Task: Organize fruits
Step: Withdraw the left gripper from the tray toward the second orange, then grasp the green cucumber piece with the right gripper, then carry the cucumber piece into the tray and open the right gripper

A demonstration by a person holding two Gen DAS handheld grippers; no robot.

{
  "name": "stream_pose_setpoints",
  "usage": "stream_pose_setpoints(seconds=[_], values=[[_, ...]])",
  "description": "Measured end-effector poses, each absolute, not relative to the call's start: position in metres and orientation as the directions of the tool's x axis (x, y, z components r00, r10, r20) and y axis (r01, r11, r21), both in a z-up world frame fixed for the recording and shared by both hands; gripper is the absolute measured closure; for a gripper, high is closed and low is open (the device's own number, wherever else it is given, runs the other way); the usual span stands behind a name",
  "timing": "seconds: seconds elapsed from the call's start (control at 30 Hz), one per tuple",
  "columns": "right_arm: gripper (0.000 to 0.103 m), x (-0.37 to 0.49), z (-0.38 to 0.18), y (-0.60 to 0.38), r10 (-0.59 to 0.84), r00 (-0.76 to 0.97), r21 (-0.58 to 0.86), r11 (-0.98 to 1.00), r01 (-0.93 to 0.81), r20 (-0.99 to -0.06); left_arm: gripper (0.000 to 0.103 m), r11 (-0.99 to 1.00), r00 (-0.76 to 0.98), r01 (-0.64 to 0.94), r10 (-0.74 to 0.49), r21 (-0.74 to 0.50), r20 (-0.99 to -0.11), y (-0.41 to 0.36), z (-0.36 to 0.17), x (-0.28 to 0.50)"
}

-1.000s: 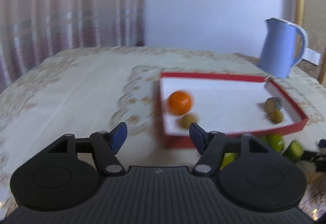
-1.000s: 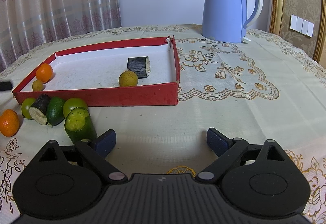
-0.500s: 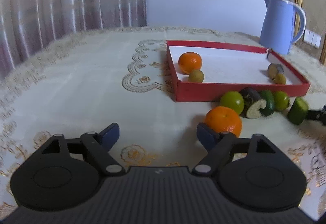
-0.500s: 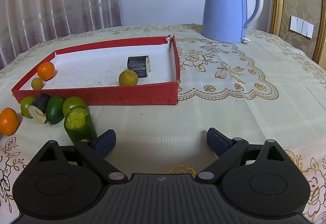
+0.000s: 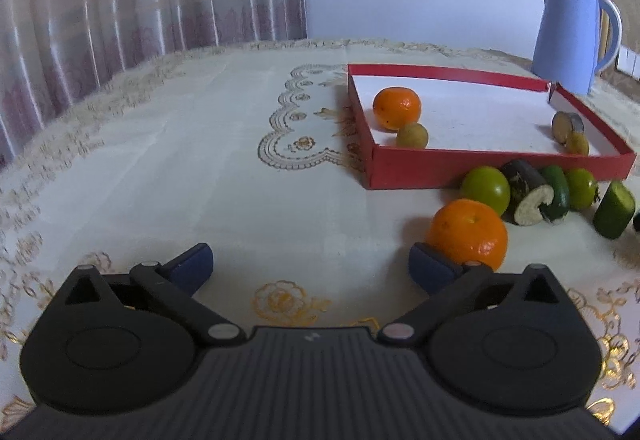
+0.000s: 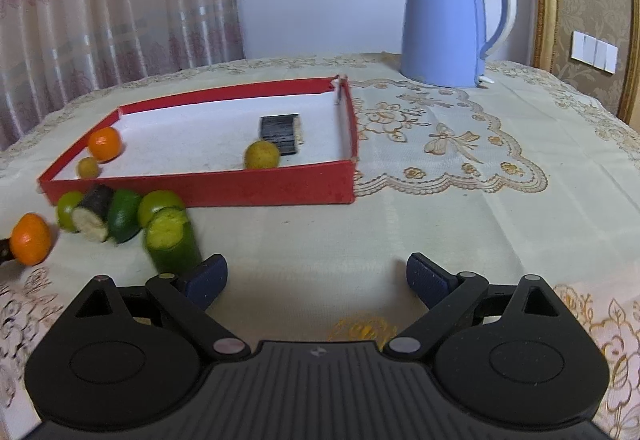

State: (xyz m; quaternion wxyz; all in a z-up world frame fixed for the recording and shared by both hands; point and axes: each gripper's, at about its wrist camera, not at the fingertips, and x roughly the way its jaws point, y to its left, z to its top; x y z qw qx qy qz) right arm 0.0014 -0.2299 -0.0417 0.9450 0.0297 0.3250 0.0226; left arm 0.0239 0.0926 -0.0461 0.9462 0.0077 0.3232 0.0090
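A red tray (image 5: 448, 171) (image 6: 240, 191) holds an orange (image 5: 397, 108) (image 6: 105, 143), a small yellow fruit (image 5: 412, 135) (image 6: 88, 167), a dark cut piece (image 6: 280, 133) and a yellow lime (image 6: 262, 155). In front of the tray lie a second orange (image 5: 467, 234) (image 6: 30, 239), green limes (image 5: 485, 188) (image 6: 160, 201), a dark cut piece (image 5: 528, 191) (image 6: 94, 213) and a cucumber piece (image 5: 614, 209) (image 6: 173, 240). My left gripper (image 5: 310, 268) is open and empty; its right finger is just in front of the second orange. My right gripper (image 6: 316, 278) is open and empty, with the cucumber by its left finger.
A blue kettle (image 6: 452, 19) (image 5: 570, 35) stands behind the tray at the table's far right. The table has a cream embroidered cloth (image 5: 180, 167). Curtains hang behind on the left, and a wall switch (image 6: 594, 51) is on the right.
My left gripper has pulled back from the tray and come down towards the table, so the orange outside the tray now sits by its right finger. My right gripper has barely moved.
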Motion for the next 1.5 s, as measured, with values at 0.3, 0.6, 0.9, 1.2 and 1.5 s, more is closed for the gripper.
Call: stream_pose_setpoints(seconds=[0.3, 0.6, 0.9, 1.2, 1.5], values=[[0.006, -0.015, -0.023, -0.194, 0.150, 0.815, 0.028, 0.986, -0.163, -0.559, 0.000, 0.999, 0.798, -0.003, 0.022, 0.033, -0.603, 0.090, -0.046, 0.021], [0.031, 0.006, -0.027, -0.172, 0.143, 0.813, -0.021, 0.982, -0.188, -0.565, 0.000, 0.998, 0.823, 0.063, -0.048, 0.008, -0.567, 0.090, -0.041, 0.007], [0.066, 0.011, -0.038, -0.161, 0.172, 0.791, -0.033, 0.971, -0.236, -0.587, 0.000, 0.993, 0.801, 0.091, -0.116, -0.071, -0.587, 0.109, -0.038, -0.009], [0.070, 0.010, -0.037, -0.157, 0.161, 0.793, -0.052, 0.970, -0.236, -0.588, 0.000, 0.977, 0.801, 0.212, -0.161, 0.021, -0.577, 0.056, -0.040, -0.002], [0.071, 0.011, -0.036, -0.161, 0.160, 0.797, -0.031, 0.975, -0.219, -0.582, 0.000, 0.985, 0.778, 0.171, -0.115, 0.032, -0.617, 0.039, -0.048, 0.026]])
